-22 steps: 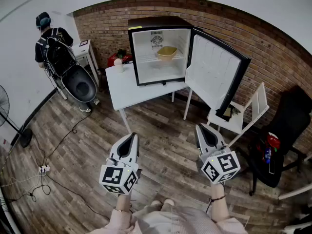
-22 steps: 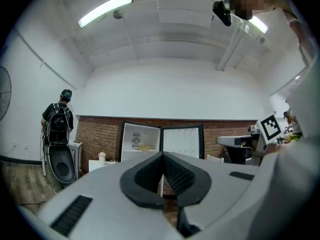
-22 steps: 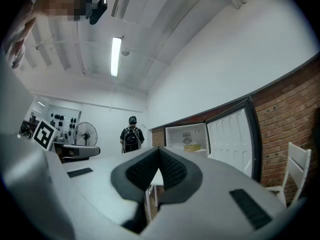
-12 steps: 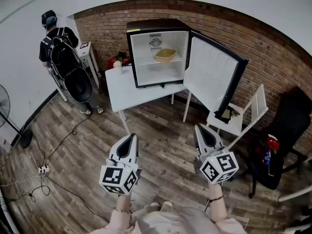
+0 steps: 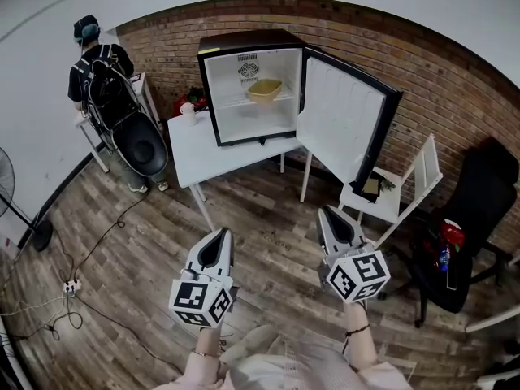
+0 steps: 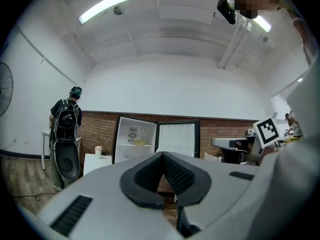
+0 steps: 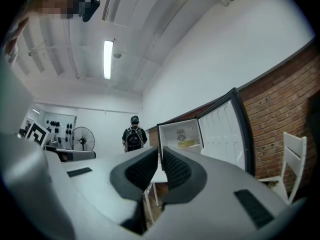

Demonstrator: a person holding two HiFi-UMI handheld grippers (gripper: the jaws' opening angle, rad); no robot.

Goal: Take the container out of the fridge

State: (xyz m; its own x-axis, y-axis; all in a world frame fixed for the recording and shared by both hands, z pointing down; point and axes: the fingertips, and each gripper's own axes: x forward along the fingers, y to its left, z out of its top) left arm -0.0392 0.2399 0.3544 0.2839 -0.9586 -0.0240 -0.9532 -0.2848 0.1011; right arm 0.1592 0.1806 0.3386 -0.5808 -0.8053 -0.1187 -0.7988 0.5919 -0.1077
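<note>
A yellow container (image 5: 264, 90) sits on the upper shelf of a small black fridge (image 5: 210, 96). The fridge stands on a white table (image 5: 195, 149), and its door (image 5: 341, 124) is swung wide to the right. Both grippers hang low over the wooden floor, far short of the table. My left gripper (image 5: 218, 236) is shut with nothing in it, and so is my right gripper (image 5: 329, 214). In the left gripper view the container (image 6: 139, 143) shows far beyond the left gripper (image 6: 162, 155). The right gripper view has the container (image 7: 186, 143) just right of the right gripper (image 7: 161, 151).
A person with a backpack (image 5: 97, 71) stands at the back left beside a black round seat (image 5: 142, 145). A cup (image 5: 188, 114) stands on the table's left end. A white folding chair (image 5: 398, 193) and a black office chair (image 5: 479, 218) stand at the right. Cables (image 5: 73, 283) lie on the floor at the left.
The fridge and table have slid a little to the left in the head view. Both grippers stay shut and have drifted slightly left with it.
</note>
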